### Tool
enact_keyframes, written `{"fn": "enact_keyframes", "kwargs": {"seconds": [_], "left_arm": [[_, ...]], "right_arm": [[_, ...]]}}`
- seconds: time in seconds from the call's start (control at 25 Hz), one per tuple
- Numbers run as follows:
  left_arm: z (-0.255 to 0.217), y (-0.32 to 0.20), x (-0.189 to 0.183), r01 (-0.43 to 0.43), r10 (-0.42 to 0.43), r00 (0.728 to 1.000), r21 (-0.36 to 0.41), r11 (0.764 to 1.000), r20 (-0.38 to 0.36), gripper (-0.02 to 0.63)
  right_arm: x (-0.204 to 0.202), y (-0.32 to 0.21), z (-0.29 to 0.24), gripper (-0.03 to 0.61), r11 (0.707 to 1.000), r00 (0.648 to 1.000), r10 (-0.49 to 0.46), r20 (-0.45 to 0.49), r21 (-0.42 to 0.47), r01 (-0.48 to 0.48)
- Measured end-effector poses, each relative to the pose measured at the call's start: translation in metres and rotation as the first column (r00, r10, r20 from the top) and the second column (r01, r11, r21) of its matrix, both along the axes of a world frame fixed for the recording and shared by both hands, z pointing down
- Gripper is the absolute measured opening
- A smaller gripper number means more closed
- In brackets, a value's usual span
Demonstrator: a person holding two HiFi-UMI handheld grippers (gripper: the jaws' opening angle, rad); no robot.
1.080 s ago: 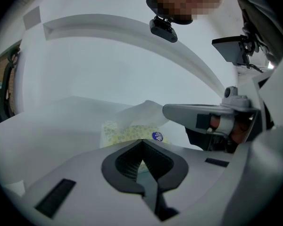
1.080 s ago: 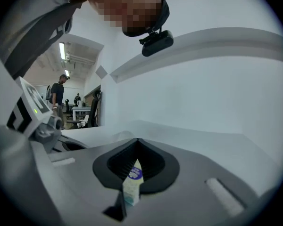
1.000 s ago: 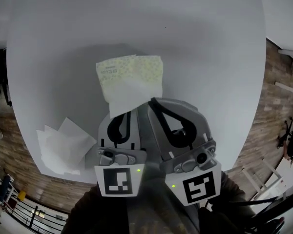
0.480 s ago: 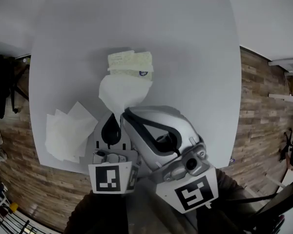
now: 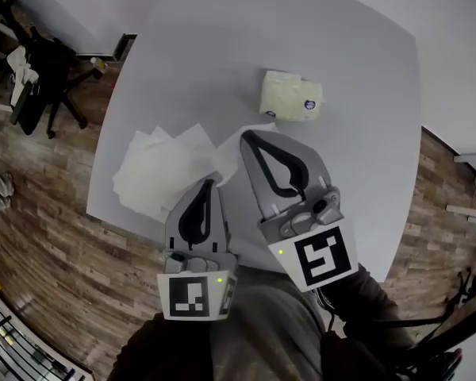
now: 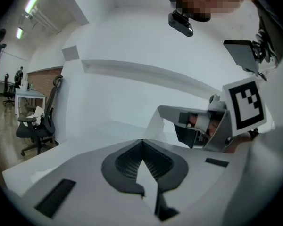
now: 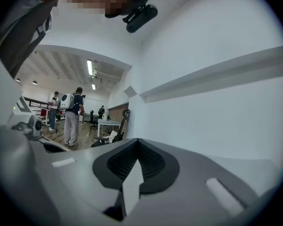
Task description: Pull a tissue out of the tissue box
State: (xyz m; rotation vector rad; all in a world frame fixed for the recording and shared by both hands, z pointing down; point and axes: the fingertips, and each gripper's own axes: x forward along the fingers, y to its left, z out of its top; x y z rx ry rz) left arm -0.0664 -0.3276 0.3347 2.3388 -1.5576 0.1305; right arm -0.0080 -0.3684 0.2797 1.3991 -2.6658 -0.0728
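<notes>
Closest in, the left gripper (image 5: 209, 182) sits low over the near edge of the worktop (image 5: 357, 133). Its jaws are closed, and its own view shows a thin white sliver caught in the seam. A white sheet rises just past the tips there, so that reads as the tissue (image 5: 224, 159), pinched at one corner. Just beside it on the right and reaching a little further is the right gripper (image 5: 245, 136). Its jaws are together too, tips right at the tissue's far edge. Its own view shows a pale strip in the seam, but I can't tell whether that is paper or just the jaw itself.

The tissue hangs between the two sets of tips, with a strip trailing toward the box. Left of it, a pile of loose tissues (image 5: 155, 173) lies spread flat on the worktop near the left edge.

Further out stands the tissue box (image 5: 291, 96), pale yellow, well apart from the pile and clear of both grippers. Beyond the far left corner, an office chair (image 5: 47, 62) stands on the wooden floor (image 5: 40, 244).
</notes>
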Motion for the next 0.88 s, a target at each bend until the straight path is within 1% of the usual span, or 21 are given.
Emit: {"fn": "enact_keyframes", "kwargs": {"seconds": [0.12,0.2,0.28,0.36,0.44,0.56,0.64,0.72,0.8,0.88], "left_arm": [[-0.003,-0.004,-0.052,0.003,-0.003,1.000,-0.002,1.000,0.016,0.002],[-0.010,-0.012,-0.090,0.010,-0.010,1.000,0.007,1.000,0.027,0.002],[-0.015,-0.020,-0.129,0.046,-0.047,0.999,0.024,0.999,0.028,0.002],[-0.017,-0.028,-0.164,0.101,-0.101,0.995,0.040,0.994,0.015,0.002],[-0.016,-0.030,-0.190,0.126,-0.127,0.992,0.043,0.991,0.004,0.002],[-0.016,-0.027,-0.212,0.107,-0.107,0.994,0.050,0.993,0.000,0.002],[-0.016,-0.025,-0.219,0.089,-0.089,0.996,0.062,0.994,-0.006,0.002],[-0.013,-0.024,-0.220,0.069,-0.068,0.998,0.061,0.996,-0.006,0.002],[-0.009,-0.025,-0.216,0.048,-0.048,0.999,0.055,0.997,-0.003,0.002],[-0.004,-0.024,-0.211,0.024,-0.024,1.000,0.049,0.999,0.004,0.002]], "right_arm": [[-0.051,-0.023,0.021,0.003,0.998,1.000,-0.011,-0.025,-0.062,0.010],[-0.085,-0.040,0.022,0.003,0.998,1.000,-0.003,-0.019,-0.068,0.002],[-0.115,-0.052,0.013,0.003,0.999,1.000,0.003,-0.010,-0.042,-0.004],[-0.139,-0.057,0.002,0.003,1.000,1.000,0.007,-0.006,-0.002,-0.007],[-0.156,-0.055,-0.003,0.003,0.999,1.000,0.017,-0.002,0.034,-0.017],[-0.177,-0.037,0.011,0.003,0.998,0.999,0.030,-0.011,0.059,-0.030],[-0.189,-0.016,0.035,0.003,0.999,0.999,0.025,-0.020,0.048,-0.024],[-0.198,0.005,0.068,0.003,1.000,0.999,0.012,-0.038,0.001,-0.012],[-0.201,0.024,0.110,0.003,0.997,0.996,-0.002,-0.084,-0.082,-0.004],[-0.202,0.038,0.150,0.003,0.985,0.992,-0.008,-0.129,-0.170,-0.014]]}}
